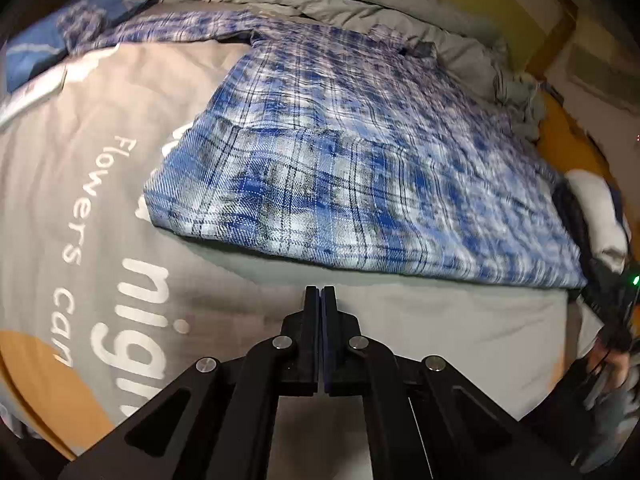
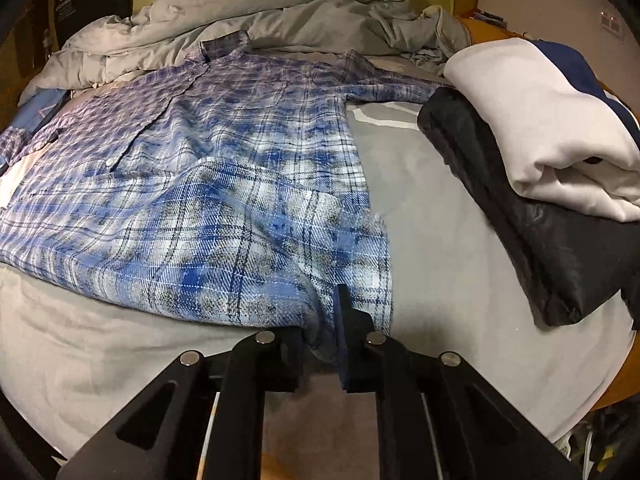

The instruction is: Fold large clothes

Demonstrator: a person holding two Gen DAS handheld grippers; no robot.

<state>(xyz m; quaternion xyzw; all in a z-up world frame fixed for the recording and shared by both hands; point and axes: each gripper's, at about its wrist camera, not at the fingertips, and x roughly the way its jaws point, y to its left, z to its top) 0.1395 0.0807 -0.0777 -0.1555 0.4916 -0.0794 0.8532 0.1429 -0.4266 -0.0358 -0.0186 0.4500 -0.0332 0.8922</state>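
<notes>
Plaid shirt [image 2: 208, 184] hem pinched in right gripper [image 2: 322, 320]; left gripper [image 1: 321, 300] closed, empty.

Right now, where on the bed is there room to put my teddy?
Bare sheet lies between the shirt and the dark jacket, and along the near edge in front of the shirt. It is crowded at the head, where the duvet is bunched, and on the right, under the folded pile.
</notes>
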